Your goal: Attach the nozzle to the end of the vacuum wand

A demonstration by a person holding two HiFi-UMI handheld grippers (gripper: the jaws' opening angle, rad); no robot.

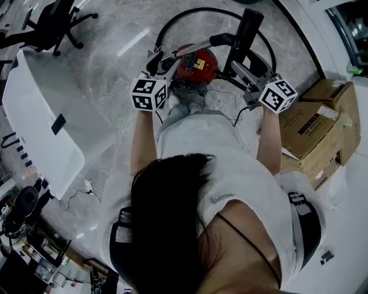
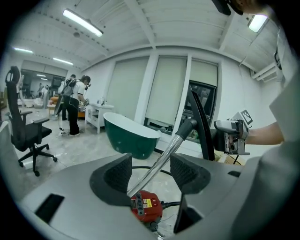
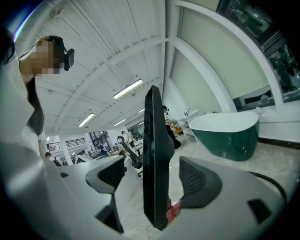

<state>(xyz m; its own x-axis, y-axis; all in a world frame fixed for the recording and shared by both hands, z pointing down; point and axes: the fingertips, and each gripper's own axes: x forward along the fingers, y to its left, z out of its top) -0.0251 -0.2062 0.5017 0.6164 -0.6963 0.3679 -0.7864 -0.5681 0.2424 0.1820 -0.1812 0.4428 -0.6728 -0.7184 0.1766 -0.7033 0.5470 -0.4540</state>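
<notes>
The chrome vacuum wand (image 1: 190, 49) slants up from the red vacuum body (image 1: 195, 62) to a black cuff (image 1: 221, 39) that touches the long black nozzle (image 1: 246, 31). My right gripper (image 1: 240, 68) is shut on the nozzle, which stands upright off the floor between its jaws (image 3: 152, 176). In the right gripper view the nozzle (image 3: 154, 154) fills the centre, close to the right pad. My left gripper (image 1: 163, 62) is open; the wand (image 2: 161, 157) passes beyond its jaws (image 2: 151, 171) with gaps on both sides, its lower end hidden near the vacuum body (image 2: 147, 206).
A black hose (image 1: 195, 11) loops on the marble floor beyond the vacuum. Cardboard boxes (image 1: 316, 123) are stacked at my right, a white tub (image 1: 40, 115) lies at my left. A green bathtub (image 2: 129, 138), an office chair (image 2: 26, 131) and people (image 2: 72, 105) are farther off.
</notes>
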